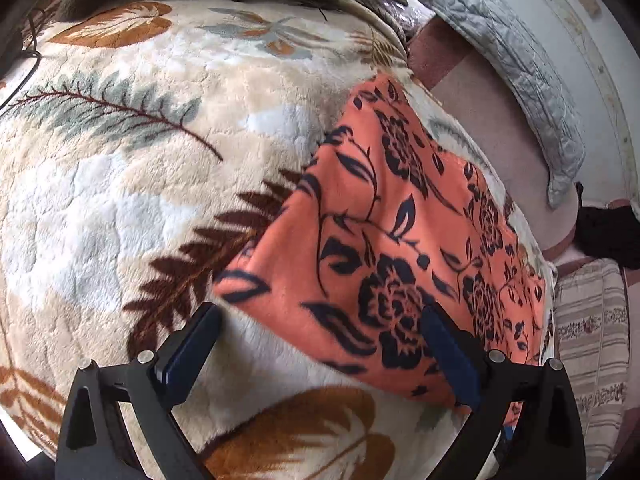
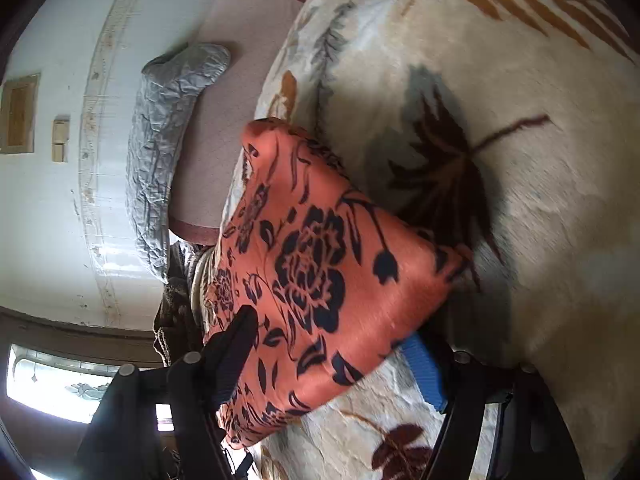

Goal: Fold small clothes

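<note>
Orange cloth (image 1: 384, 248) with black flowers, seen from the left wrist, spread flat on a plush leaf-print blanket (image 1: 140, 184) near its right edge, looking already folded into a rough rectangle. Left gripper (image 1: 320, 348) hanging just above the near edge of the cloth, fingers wide apart, left pad (image 1: 192, 352) over bare blanket, right pad (image 1: 452, 360) over the printed fabric, nothing held. Beyond the blanket's edge, a pinkish sheet (image 1: 492, 120) and a grey quilted pillow (image 1: 532, 80) against a white wall. From the right wrist, same orange cloth (image 2: 320, 264) lying at the blanket's (image 2: 520, 240) edge, one corner raised off the plush, judging by the dark shadow beneath it. Right gripper (image 2: 332, 348) also spread open, black finger (image 2: 236, 344) lying across the lower part of the cloth, blue pad (image 2: 424, 368) just beside or under its lifted corner; hard to tell which. Judged as between folds: both tools positioned at the near edge, no grip taken. Next move likely calls for closing each pair of fingers on a near corner, pinching all layers together, then carrying that edge across evenly so the slick fabric does not slide on the plush.
</note>
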Available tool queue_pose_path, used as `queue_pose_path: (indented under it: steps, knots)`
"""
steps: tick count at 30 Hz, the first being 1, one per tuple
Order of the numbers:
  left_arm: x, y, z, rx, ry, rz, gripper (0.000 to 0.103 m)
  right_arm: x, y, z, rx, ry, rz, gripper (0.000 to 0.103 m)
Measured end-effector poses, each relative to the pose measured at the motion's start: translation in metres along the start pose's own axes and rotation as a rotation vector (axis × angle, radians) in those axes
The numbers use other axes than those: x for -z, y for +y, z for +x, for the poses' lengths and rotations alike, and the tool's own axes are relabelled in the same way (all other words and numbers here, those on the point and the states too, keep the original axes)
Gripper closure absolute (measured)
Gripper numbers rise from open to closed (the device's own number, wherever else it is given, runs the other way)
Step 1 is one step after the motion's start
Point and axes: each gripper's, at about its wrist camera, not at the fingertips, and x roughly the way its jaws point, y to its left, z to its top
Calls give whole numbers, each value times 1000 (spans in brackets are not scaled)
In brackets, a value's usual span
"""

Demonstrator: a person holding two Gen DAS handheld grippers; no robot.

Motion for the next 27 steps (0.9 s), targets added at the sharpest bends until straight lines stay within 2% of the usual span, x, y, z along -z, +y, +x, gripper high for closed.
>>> queue_pose_path:
  steps: [4, 6, 7, 8, 9, 10, 11, 14, 19, 22, 27]
  knots:
    - [-14, -13, 14, 48, -66, -12, 4, -10, 7, 17, -20, -21, -38, 25]
    - [-11, -18, 13, 71, -99, -12, 11, -18, 10, 26, -41, -28, -50, 27]
    - [-9, -21, 15, 85, -98, 1, 29, -21, 12, 31, -42, -33, -58, 32]
    - [-14, -24, 17, 79, -97, 23, 40, -24, 14, 36, -35, -37, -69, 39]
    - [-13, -27, 17, 56, -116, 53, 52, -27, 14, 42, -23, -29, -81, 63]
    - [-13, -31, 17, 34, -132, 82, 62, -30, 11, 49, -14, -7, -82, 78]
    - [-13, -32, 17, 20, -141, 100, 76, -32, 9, 52, -10, 0, -72, 79]
    - [-17, -30, 13, 54, -160, 101, 81, -29, 22, 43, -6, -30, -143, 85]
    - [-11, -34, -29, 118, -189, 167, 83, -2, 52, -4, -36, -101, -290, 87]
    - [9, -38, -53, 87, -186, 236, 83, 15, 54, -38, -32, -110, -315, 87]
    - [59, -22, -74, 43, -122, 293, 83, 43, 37, -93, -3, -106, -342, 87]
